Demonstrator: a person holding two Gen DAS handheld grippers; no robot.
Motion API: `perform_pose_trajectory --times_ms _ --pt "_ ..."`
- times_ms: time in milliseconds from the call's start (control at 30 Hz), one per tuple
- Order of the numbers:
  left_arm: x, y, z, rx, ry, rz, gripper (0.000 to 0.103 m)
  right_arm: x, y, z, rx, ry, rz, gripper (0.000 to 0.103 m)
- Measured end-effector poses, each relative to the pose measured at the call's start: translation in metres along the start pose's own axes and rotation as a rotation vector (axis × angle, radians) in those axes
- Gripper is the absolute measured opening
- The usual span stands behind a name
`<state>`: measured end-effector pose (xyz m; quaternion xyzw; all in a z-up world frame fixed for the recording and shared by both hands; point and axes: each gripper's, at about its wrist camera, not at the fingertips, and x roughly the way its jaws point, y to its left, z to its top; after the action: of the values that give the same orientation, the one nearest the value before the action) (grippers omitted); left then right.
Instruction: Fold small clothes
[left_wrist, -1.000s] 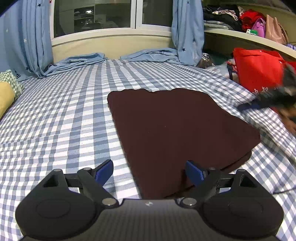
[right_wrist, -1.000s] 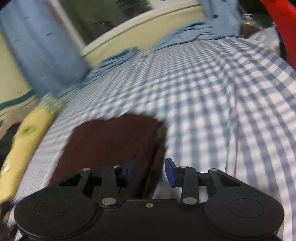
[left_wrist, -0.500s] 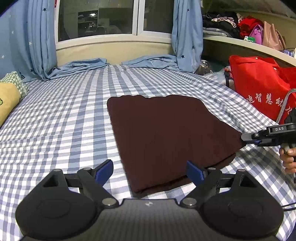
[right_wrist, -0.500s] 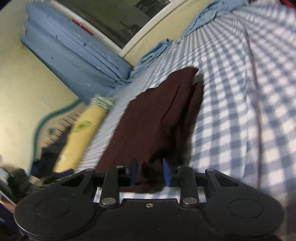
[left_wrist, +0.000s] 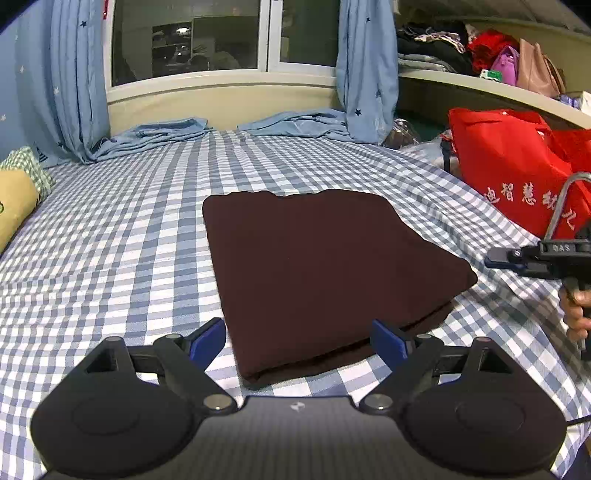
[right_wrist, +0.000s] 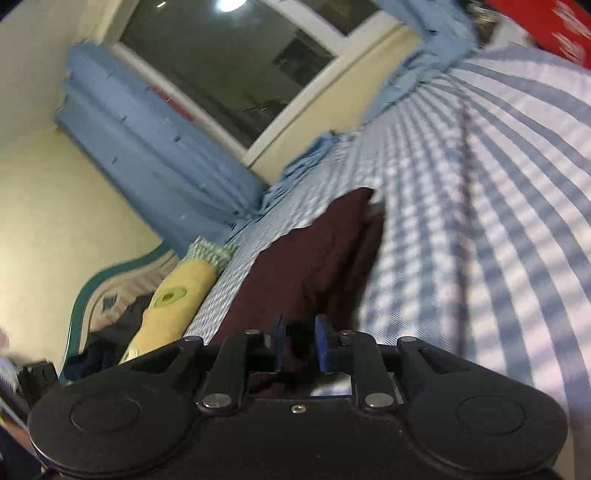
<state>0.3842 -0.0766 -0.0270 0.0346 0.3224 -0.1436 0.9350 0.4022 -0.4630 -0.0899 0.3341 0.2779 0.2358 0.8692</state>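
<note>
Nearest to me, the left gripper (left_wrist: 299, 332) hung over the near end of the cloth with its jaws spread wide and nothing in them, its blue fingertips (left_wrist: 208, 338) straddling the near edge without touching it. The dark maroon garment (left_wrist: 317, 266) lay flat on the blue-checked bedsheet (left_wrist: 110, 240), folded into a rough rectangle. Its long axis ran away from that gripper toward the window (left_wrist: 192, 37), and its near edge slanted down to the left. Along the near right edge a lower layer peeked out from under the top one, and part of it was hidden behind the gripper's right finger. To the right, the right gripper (right_wrist: 300, 339) pointed at the garment's right corner but stood just apart from it. Its jaws had just been opening, only narrowly, with no cloth between them. The hand (left_wrist: 576, 310) holding it was cut off by the picture's edge. Its own view was tilted and smeared, so the garment showed there only as a dark wedge. Farther off, a red bag (left_wrist: 517, 173) stood at the bed's right side and a yellow pillow (left_wrist: 14, 206) lay at its left. Blue curtains (left_wrist: 77, 74) hung by the window.
</note>
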Motion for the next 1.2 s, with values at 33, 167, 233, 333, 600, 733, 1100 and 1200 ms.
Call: perform_pose_trajectory --times_ms 33,167,233,333,600,733,1100,1200 --pt "-0.001 -0.001 0.000 0.005 0.001 0.001 0.089 0.005 0.005 0.003 -0.024 0.015 -0.001 0.021" --pt "-0.003 0.000 0.001 0.000 0.001 0.008 0.089 0.024 0.014 0.005 -0.087 0.096 0.007 0.028" --pt "-0.004 0.002 0.002 -0.005 0.000 0.009 0.089 0.030 0.016 0.004 -0.108 0.119 0.007 0.028" --pt "-0.005 0.003 0.003 -0.005 0.001 0.009 0.089 0.036 0.018 -0.001 -0.123 0.155 0.022 0.020" --pt "0.000 0.007 0.002 -0.015 0.013 0.010 0.089 0.017 0.022 -0.018 -0.078 0.068 0.081 0.005" --pt "0.001 0.008 0.000 -0.012 0.016 0.002 0.089 0.025 -0.012 -0.041 0.053 0.157 -0.066 0.000" --pt "0.005 0.015 -0.003 -0.043 0.020 0.000 0.089 0.007 0.044 -0.013 -0.040 0.043 -0.038 0.015" --pt "0.002 0.016 -0.006 -0.042 0.020 -0.002 0.089 0.033 0.057 -0.011 -0.061 0.081 -0.018 0.020"
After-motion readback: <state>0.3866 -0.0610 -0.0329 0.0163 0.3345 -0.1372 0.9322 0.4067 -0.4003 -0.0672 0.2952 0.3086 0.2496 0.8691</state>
